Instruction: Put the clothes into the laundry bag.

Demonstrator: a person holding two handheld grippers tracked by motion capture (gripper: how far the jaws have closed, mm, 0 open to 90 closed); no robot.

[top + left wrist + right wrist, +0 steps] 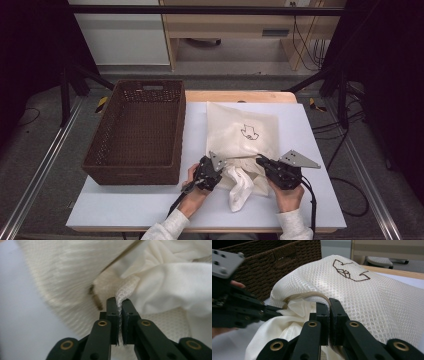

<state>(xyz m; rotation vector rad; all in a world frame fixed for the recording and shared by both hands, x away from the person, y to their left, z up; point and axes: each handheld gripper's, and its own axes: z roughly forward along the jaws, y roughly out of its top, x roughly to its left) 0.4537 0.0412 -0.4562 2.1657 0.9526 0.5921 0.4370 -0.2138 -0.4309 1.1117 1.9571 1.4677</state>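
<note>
A cream mesh bag [235,142] with a brown stitched emblem lies on the white table, its mouth toward me. A white cloth [240,188] spills out of that mouth. My left gripper [221,168] is shut on the mesh edge of the bag's mouth [125,291], with the white cloth [175,285] just to its right. My right gripper [261,161] is shut on the opposite edge, pinching the tan zipper rim [312,295] of the bag [367,297]. In the right gripper view the left gripper [279,313] reaches in from the left, above the cloth [287,327].
A dark brown wicker basket [135,172] stands on the left part of the table, close beside the bag and my left hand; its wall [274,262] rises behind the bag. White table surface [310,195] lies to the right and in front.
</note>
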